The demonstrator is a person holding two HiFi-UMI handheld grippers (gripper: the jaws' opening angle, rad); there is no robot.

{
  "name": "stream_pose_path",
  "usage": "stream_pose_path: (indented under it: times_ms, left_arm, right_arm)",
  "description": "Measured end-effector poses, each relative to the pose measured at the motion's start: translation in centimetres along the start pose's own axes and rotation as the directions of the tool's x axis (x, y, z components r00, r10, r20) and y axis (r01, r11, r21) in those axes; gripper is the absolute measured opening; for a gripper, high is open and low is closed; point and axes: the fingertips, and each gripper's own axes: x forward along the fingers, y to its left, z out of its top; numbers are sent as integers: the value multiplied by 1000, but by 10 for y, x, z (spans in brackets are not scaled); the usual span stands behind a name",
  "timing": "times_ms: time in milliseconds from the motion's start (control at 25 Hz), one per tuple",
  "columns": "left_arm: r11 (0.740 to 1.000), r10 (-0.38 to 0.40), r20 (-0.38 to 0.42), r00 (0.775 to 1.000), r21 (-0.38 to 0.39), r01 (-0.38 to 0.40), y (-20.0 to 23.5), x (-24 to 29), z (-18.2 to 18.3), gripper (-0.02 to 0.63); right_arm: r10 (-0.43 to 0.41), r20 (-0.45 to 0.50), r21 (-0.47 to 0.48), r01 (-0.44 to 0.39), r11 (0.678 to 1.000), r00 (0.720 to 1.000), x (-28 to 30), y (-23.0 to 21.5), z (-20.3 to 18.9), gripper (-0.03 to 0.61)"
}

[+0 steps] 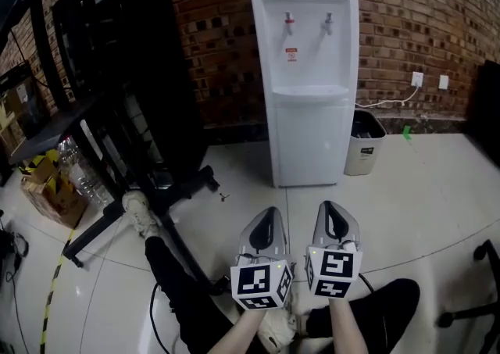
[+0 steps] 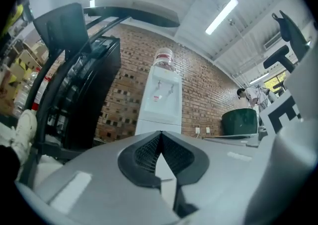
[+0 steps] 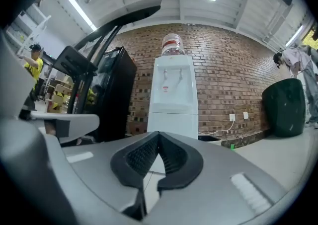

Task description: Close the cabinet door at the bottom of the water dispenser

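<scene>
A white water dispenser [image 1: 306, 71] stands against the brick wall, two taps on its front and a bottle on top. Its bottom cabinet door [image 1: 309, 141] sits flush with the body. My left gripper [image 1: 268, 215] and right gripper [image 1: 334, 209] hang side by side well short of it, above the floor, both shut with nothing between the jaws. The dispenser [image 2: 160, 102] appears beyond the meeting tips of the left gripper [image 2: 160, 133] in the left gripper view. In the right gripper view the dispenser [image 3: 173, 97] stands straight ahead past the right gripper [image 3: 158, 133].
A small bin [image 1: 364, 144] stands right of the dispenser, under wall sockets [image 1: 418, 79]. A black cabinet [image 1: 129, 48] and a tilted black frame [image 1: 101, 157] fill the left. Cardboard boxes and bottles [image 1: 62, 180] lie far left. A chair base [image 1: 476, 290] pokes in at the right. A person's dark-clad legs [image 1: 187, 298] are below.
</scene>
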Motion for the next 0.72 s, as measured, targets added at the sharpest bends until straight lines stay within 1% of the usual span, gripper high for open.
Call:
stream_pose_path:
  times_ms: [160,280,400,520,720]
  left_arm:
    - [1000,19,-13,1000,24,-19,3,-40,5,15]
    - [997,48,-37,998,55,-46,8,-66,-8,15]
    - [995,85,-63,994,62,-81,17,-85,-28,15]
    - [994,100,-85,991,56,-95,21,-91,-44,15]
    - [995,79,-99,992,65,-72,13,-85,-55,15]
  right_arm:
    - [61,30,26,-62,998,998,-38,25,5,0]
    - [77,33,-4,-77,997,996,-65,38,1,0]
    - [89,25,1,-89,996,996,-79,45,-9,0]
    - [86,-2,12,-86,996,996,-82,45,-24,0]
    - [82,-16,31,-82,996,996,-83,38,-35,0]
